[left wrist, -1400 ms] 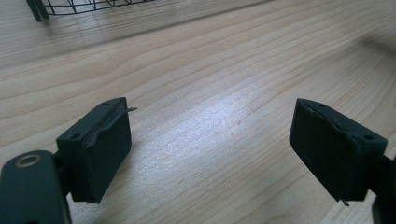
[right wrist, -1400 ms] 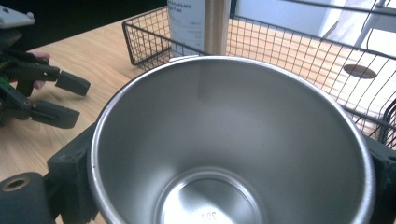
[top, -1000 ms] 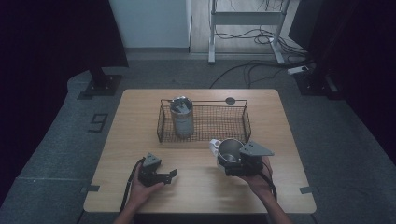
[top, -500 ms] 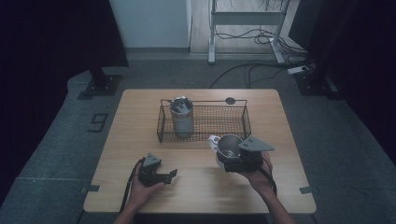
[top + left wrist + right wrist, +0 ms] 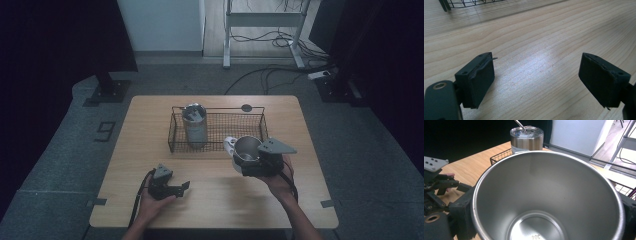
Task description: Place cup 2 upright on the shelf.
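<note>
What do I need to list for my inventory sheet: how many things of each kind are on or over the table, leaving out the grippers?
Steel cups: 2, one standing in the basket, one held by the right gripper
Wire basket: 1
Small dark round thing behind the basket: 1
Total: 4

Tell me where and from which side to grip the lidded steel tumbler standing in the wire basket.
Grip the steel tumbler on its upper body just under the lid, coming down from above. It stands upright, and the wire basket walls screen its lower sides. The straw sticking out of the lid probably rules out a grip on top.
</note>
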